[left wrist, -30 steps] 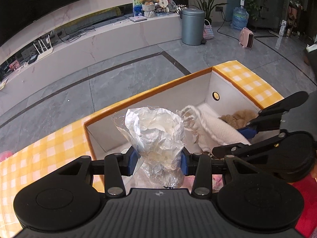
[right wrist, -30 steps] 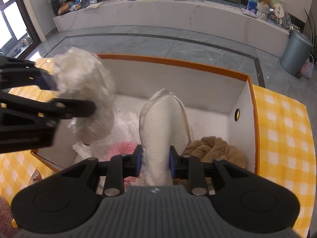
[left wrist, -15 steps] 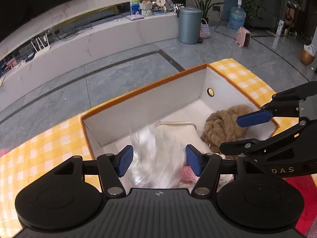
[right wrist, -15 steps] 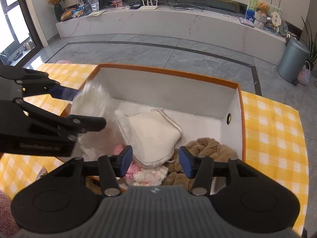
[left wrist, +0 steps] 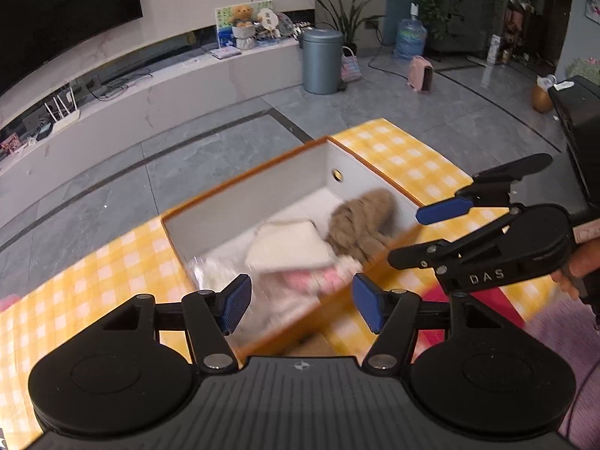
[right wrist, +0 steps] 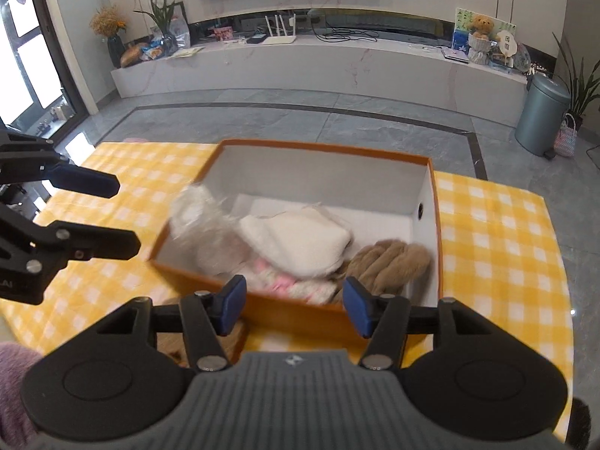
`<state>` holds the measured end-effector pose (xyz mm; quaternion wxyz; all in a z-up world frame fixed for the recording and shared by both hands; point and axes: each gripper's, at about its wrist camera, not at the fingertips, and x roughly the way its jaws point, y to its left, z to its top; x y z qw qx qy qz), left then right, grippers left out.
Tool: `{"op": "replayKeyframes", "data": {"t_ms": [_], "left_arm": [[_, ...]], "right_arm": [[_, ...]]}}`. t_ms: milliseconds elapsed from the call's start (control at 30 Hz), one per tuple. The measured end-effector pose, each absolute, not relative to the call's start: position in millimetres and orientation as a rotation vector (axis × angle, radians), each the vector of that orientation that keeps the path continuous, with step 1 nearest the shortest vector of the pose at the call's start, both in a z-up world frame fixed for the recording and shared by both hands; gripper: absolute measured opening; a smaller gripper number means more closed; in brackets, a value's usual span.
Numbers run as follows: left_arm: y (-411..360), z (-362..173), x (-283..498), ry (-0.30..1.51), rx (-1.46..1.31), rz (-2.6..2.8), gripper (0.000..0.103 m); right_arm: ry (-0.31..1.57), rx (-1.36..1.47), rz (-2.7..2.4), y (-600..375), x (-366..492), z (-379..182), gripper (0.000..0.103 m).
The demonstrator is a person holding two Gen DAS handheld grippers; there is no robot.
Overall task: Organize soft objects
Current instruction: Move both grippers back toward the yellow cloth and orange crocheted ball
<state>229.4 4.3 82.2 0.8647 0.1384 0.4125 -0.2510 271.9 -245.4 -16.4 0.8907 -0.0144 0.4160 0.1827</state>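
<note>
Both tongs are wide open with nothing between the blue pads, left tongs [left wrist: 300, 302] and right tongs [right wrist: 294, 302] hovering near the front edge of the orange cardboard box with white inside [right wrist: 322, 172]. It sits on the yellow-checked bench [right wrist: 495, 232]. Inside: a cream fleece pouch [right wrist: 300, 242], a crinkly clear plastic bag [right wrist: 195, 217], a brown fuzzy bundle [right wrist: 390, 262], and something pink and fluffy [right wrist: 281, 281] underneath.

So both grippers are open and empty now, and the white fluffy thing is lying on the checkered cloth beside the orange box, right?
Not quite. Both the left gripper and the right gripper are open and empty, but the white fluffy item lies inside the orange box, resting on the other soft things, not on the checkered cloth. The right wrist view shows this most plainly.
</note>
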Motion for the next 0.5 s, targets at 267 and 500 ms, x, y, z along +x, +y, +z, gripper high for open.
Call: {"op": "replayKeyframes", "data": {"t_ms": [267,500], "left_arm": [[15.8,90.7,162.5,0.848,0.254,-0.520,0.072],[36.2,81.0,107.7,0.817,0.198,-0.473,0.071]], "right_arm": [[0.821,0.013,0.413,-238.8,191.4,-7.8,0.059],[0.779,0.096,0.424,-228.3,125.6,-20.8,0.059]]}}
